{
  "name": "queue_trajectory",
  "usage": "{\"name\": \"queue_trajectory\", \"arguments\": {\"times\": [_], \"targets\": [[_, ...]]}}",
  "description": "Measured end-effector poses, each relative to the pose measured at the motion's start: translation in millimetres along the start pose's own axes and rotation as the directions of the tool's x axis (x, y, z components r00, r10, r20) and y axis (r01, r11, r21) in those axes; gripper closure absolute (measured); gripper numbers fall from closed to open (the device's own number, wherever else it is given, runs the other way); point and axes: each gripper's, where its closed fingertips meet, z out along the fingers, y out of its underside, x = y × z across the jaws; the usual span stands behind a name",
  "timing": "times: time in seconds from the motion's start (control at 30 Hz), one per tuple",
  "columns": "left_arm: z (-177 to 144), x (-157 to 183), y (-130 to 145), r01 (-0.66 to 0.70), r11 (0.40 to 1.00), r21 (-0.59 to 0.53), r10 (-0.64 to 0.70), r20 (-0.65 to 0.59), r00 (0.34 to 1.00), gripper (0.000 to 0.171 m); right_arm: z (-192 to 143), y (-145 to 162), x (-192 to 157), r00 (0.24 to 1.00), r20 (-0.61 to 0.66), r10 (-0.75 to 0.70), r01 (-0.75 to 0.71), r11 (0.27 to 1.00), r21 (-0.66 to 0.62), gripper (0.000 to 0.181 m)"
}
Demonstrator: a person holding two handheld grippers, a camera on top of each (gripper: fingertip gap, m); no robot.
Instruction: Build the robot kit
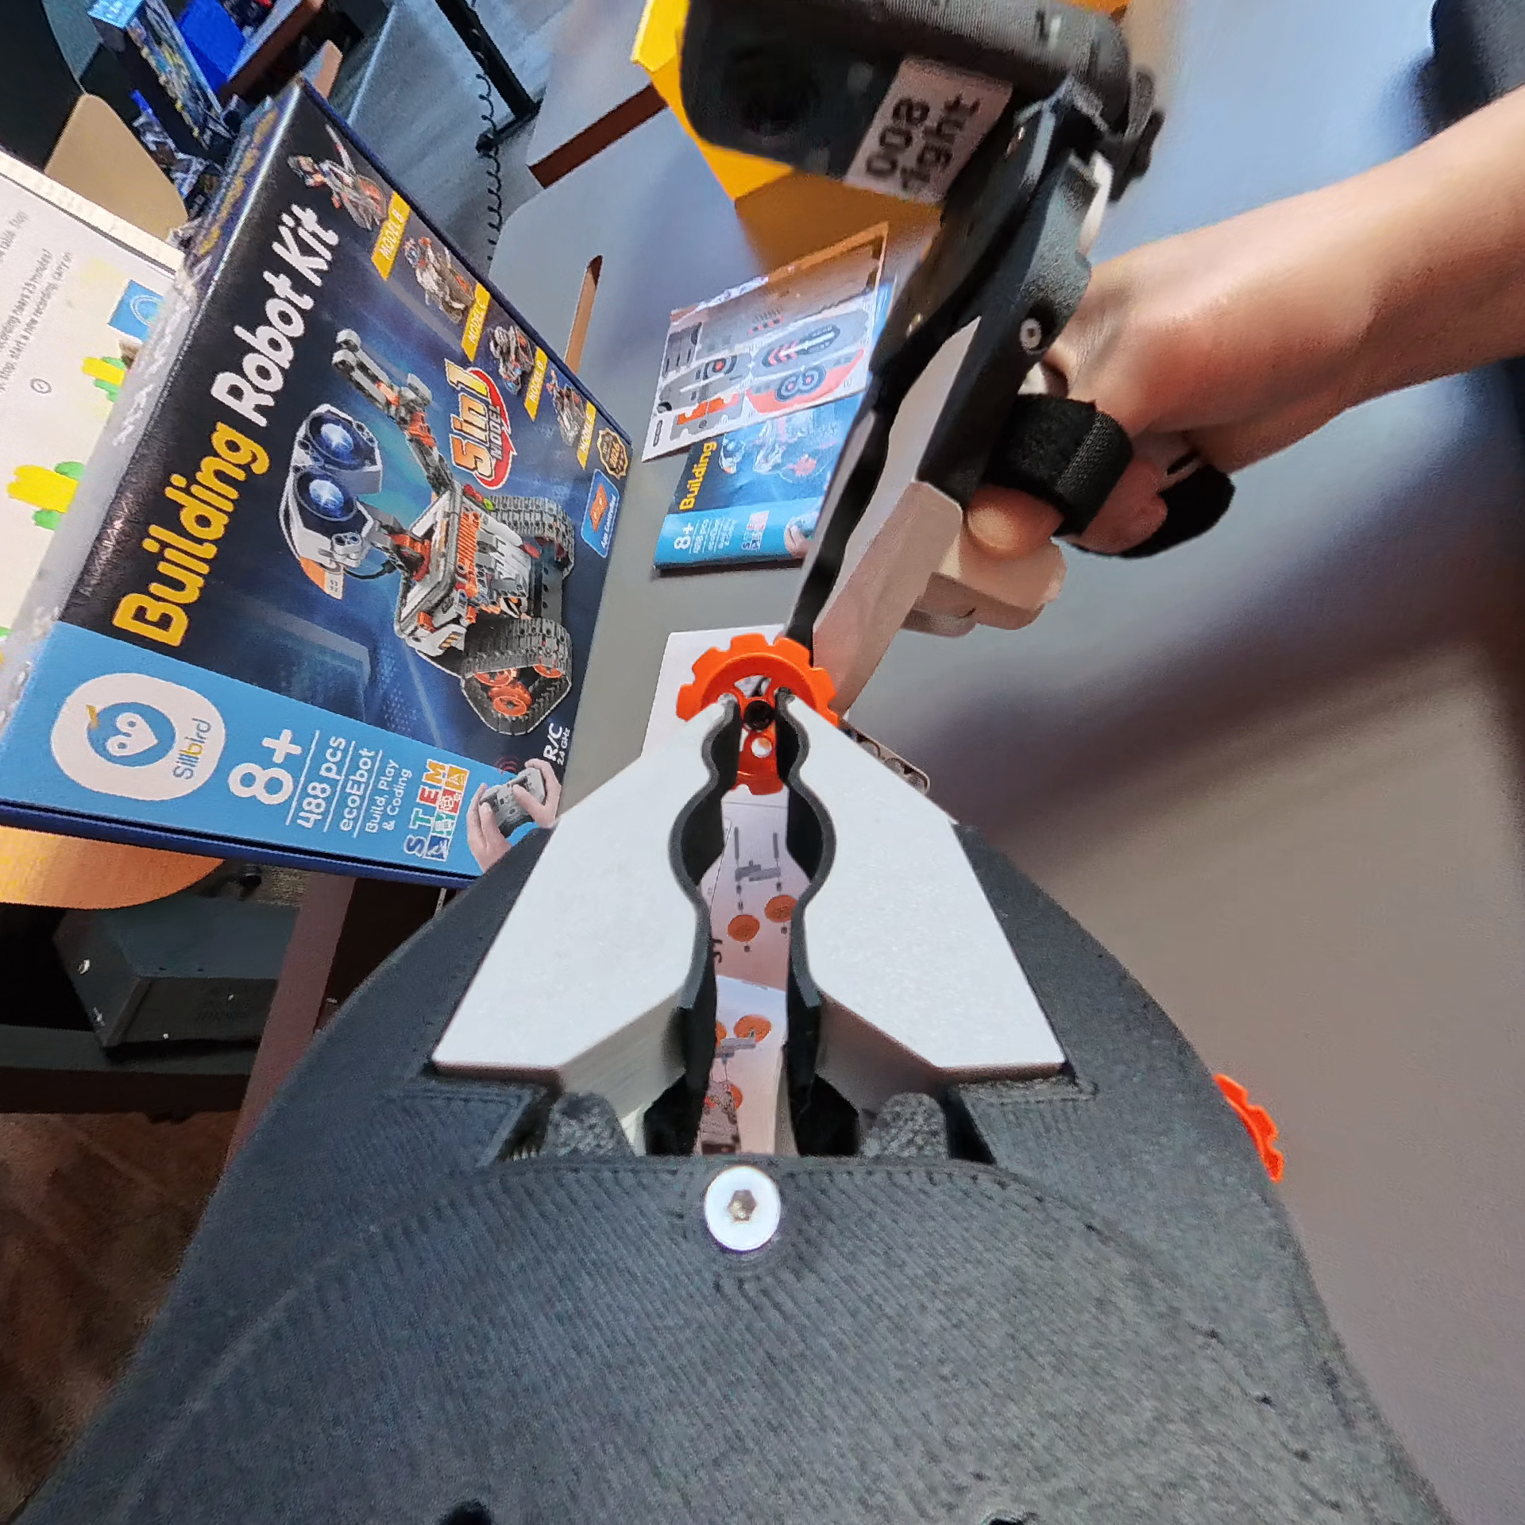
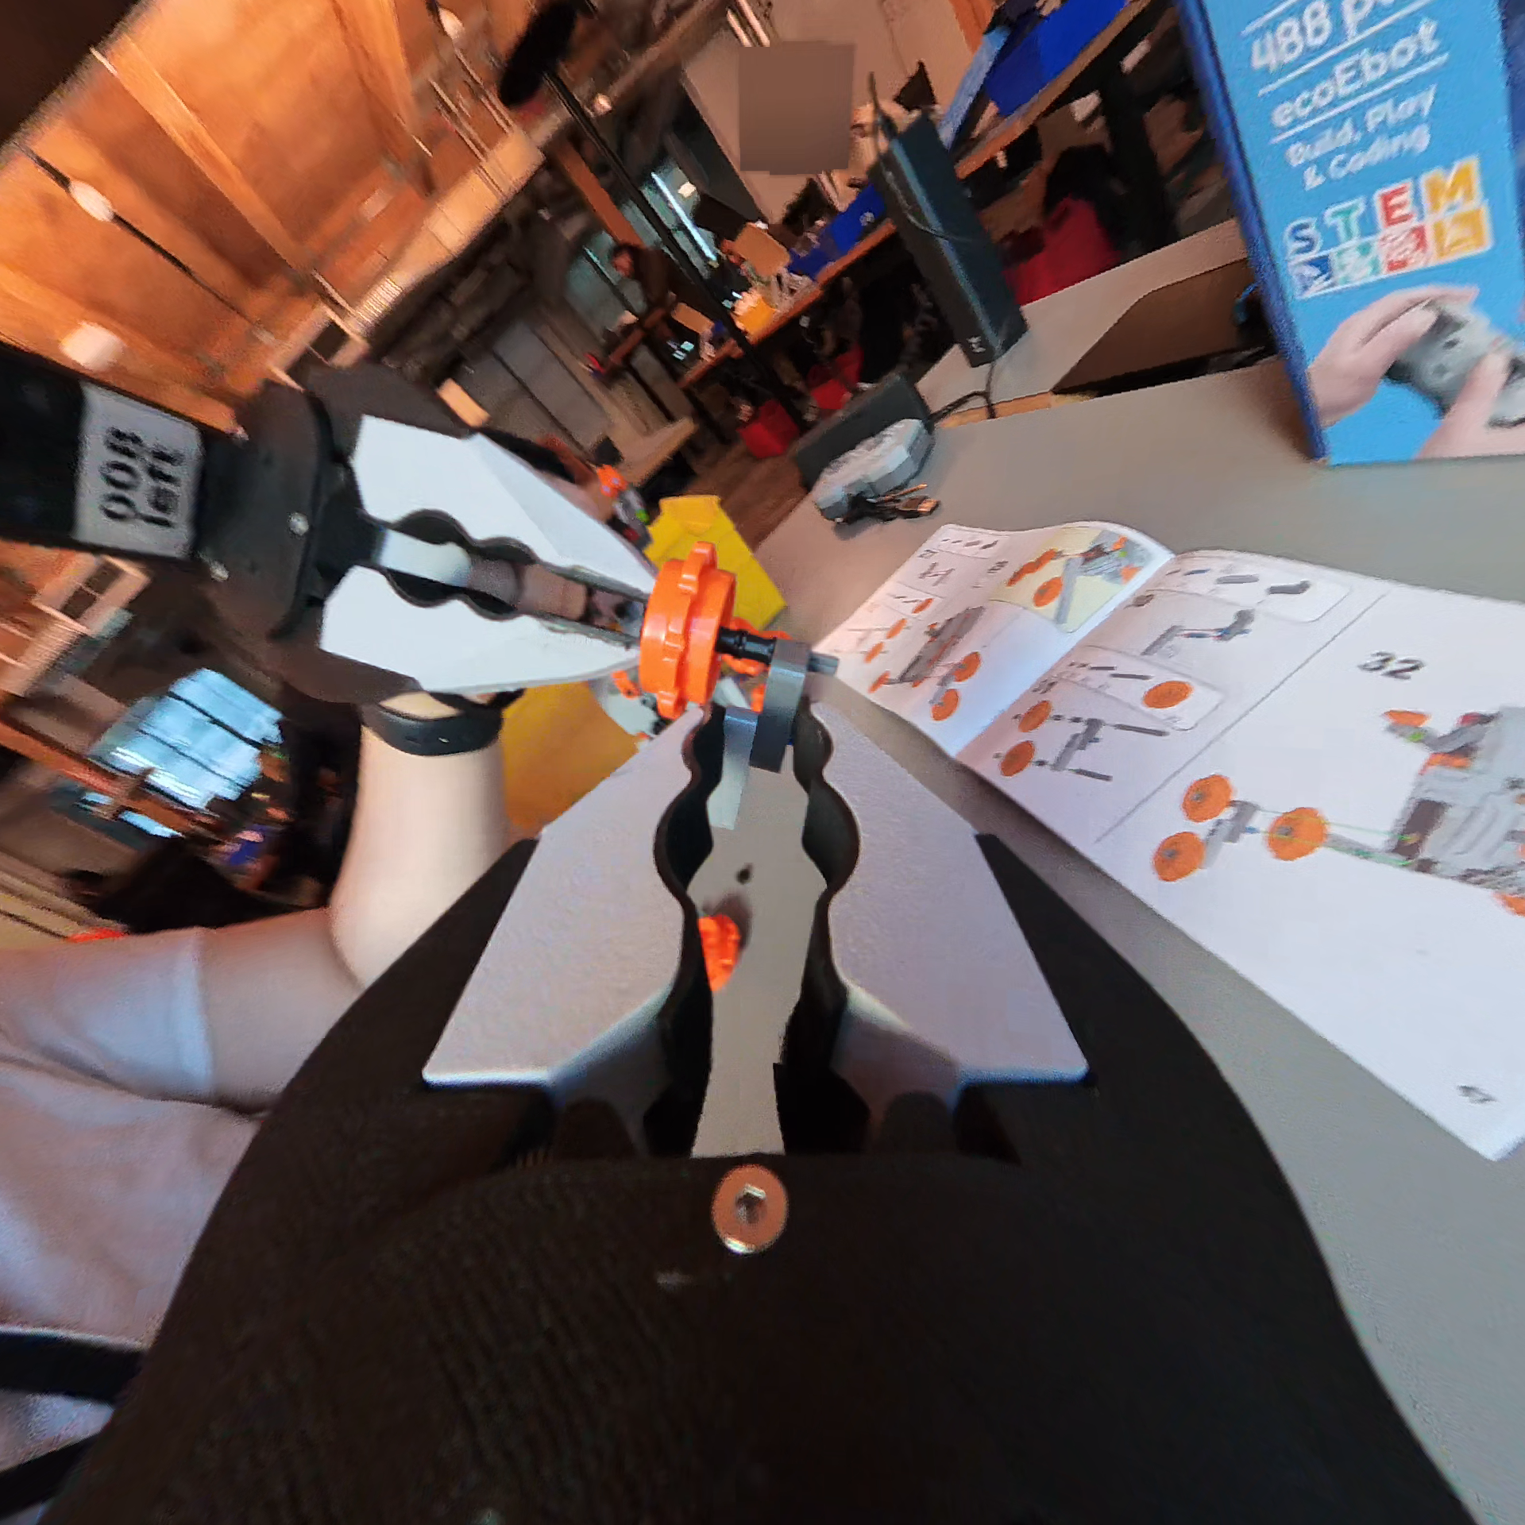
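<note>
Frame centre: left gripper (image 1: pixel 753 718) pinches the orange wheel (image 1: pixel 747 672); right gripper (image 2: pixel 755 726) clamps the grey beam (image 2: pixel 780 701). Light, rigid, slick plastic.

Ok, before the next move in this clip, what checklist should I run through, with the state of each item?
1. Left gripper shut on the orange gear wheel: ok, its tips pinch the wheel.
2. Right gripper shut on the grey beam piece: ok.
3. Black axle lines up between wheel and grey piece: ok in the right wrist view; how deep it sits, cannot tell.
4. Both parts lifted off the table: ok.
5. Open instruction booklet readable beside the work: ok, lying flat.
6. Loose orange part under the right gripper out of the way: cannot tell.
</note>
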Motion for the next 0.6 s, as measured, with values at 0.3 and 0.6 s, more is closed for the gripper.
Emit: {"name": "queue_trajectory", "arguments": {"times": [0.3,0.6], "targets": [[-48.4,-9.7,-27.8,0.408,0.885,0.225,-0.352,-0.253,0.901,0.136,1.8,-1.4,-21.2,0.988,0.141,0.06,-0.063,0.998,0.012,0.165],[-41.9,-14.0,-34.6,0.73,0.658,0.186,-0.555,-0.536,0.636,0.123,-2.9,-10.9,-36.5,0.98,0.189,-0.061,0.051,0.997,0.058,0.165]]}}
